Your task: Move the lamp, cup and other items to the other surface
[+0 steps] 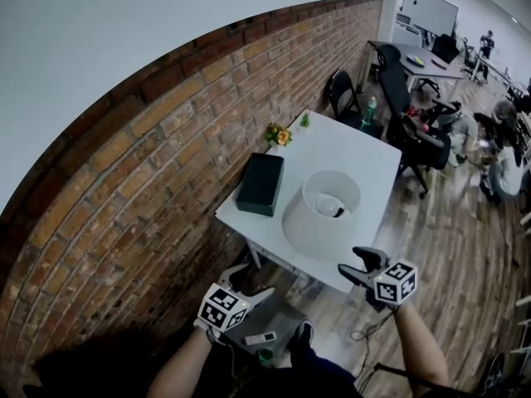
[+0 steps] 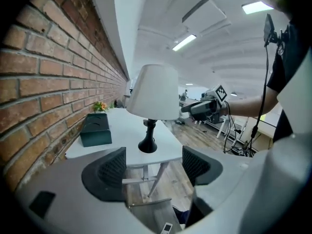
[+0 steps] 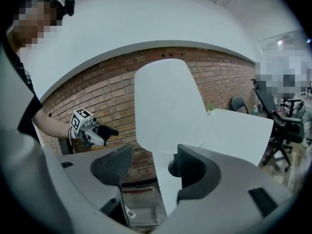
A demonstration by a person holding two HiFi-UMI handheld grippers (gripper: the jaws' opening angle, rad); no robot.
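A lamp with a white shade [image 1: 322, 214] stands near the front edge of the white table [image 1: 365, 152]. Its black base [image 2: 147, 144] shows in the left gripper view. My left gripper [image 1: 249, 291] hangs below and left of the table's near corner, open, with nothing between its fingers [image 2: 113, 168]. My right gripper [image 1: 355, 265] is at the table's front right edge, close to the shade, and open. In the right gripper view the lamp shade [image 3: 165, 106] rises just beyond the jaws, and the pads touch nothing. No cup is visible.
A dark green box [image 1: 260, 183] lies on the table by the brick wall [image 1: 124, 189], with flowers [image 1: 278, 134] and a small plant [image 1: 304, 119] behind it. A low grey surface [image 1: 278, 315] bearing a remote [image 1: 260, 337] sits below me. Office chairs [image 1: 411, 131] stand beyond.
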